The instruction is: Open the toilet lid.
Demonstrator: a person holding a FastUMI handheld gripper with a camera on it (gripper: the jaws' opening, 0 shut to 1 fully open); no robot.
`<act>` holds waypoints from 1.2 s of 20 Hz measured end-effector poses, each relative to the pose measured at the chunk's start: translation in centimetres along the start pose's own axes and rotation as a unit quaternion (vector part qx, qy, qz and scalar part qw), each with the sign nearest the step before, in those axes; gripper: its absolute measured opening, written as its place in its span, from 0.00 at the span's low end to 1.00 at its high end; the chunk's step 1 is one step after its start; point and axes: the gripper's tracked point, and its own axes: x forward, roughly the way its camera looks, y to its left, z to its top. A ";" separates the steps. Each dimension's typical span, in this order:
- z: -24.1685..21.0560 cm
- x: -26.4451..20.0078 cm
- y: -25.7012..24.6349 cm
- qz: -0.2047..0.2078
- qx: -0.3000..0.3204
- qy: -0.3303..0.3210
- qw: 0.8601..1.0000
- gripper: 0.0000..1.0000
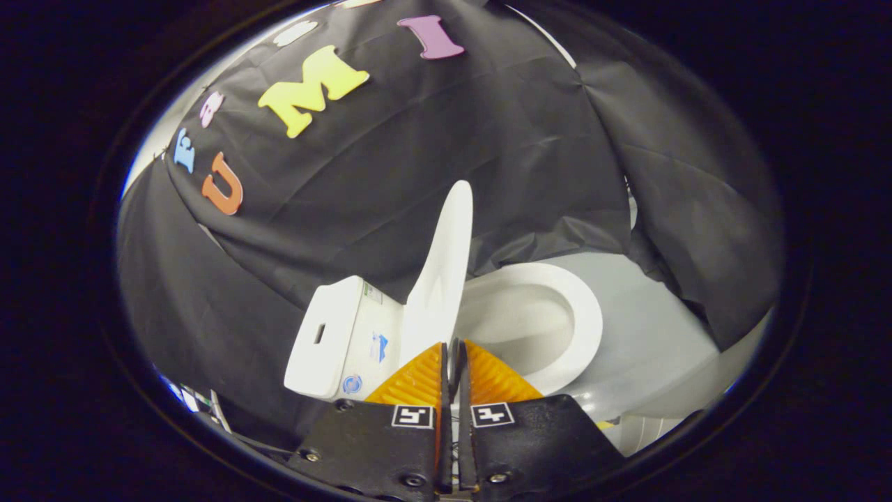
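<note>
White hard-plastic toilet lid (pixel 442 279) stands raised against white cistern (pixel 341 335), bowl (pixel 557 314) exposed. Hand-held gripper (pixel 454 359) fingers together, apparently nipping lid's lower edge. Judged light, stiff, slippery; hold at rim edge

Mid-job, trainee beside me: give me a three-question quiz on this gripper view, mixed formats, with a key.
1. True or false: the lid stands raised, leaving the seat ring and bowl uncovered.
2. The gripper fingers are: A) wide open, B) closed together with nothing visibly between them, C) clamped on the seat ring.
3. Fill in: the tank sits on the far side of the lid from the ____.

Key: 1 true; 2 B; 3 bowl.
</note>
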 end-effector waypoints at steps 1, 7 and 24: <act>0.0 -0.1 0.5 -0.003 -0.003 0.001 1.000 0.07; 0.3 -0.8 4.3 -0.008 -0.037 -0.003 0.999 0.08; -0.1 -0.6 14.7 -0.009 -0.156 0.004 0.988 0.12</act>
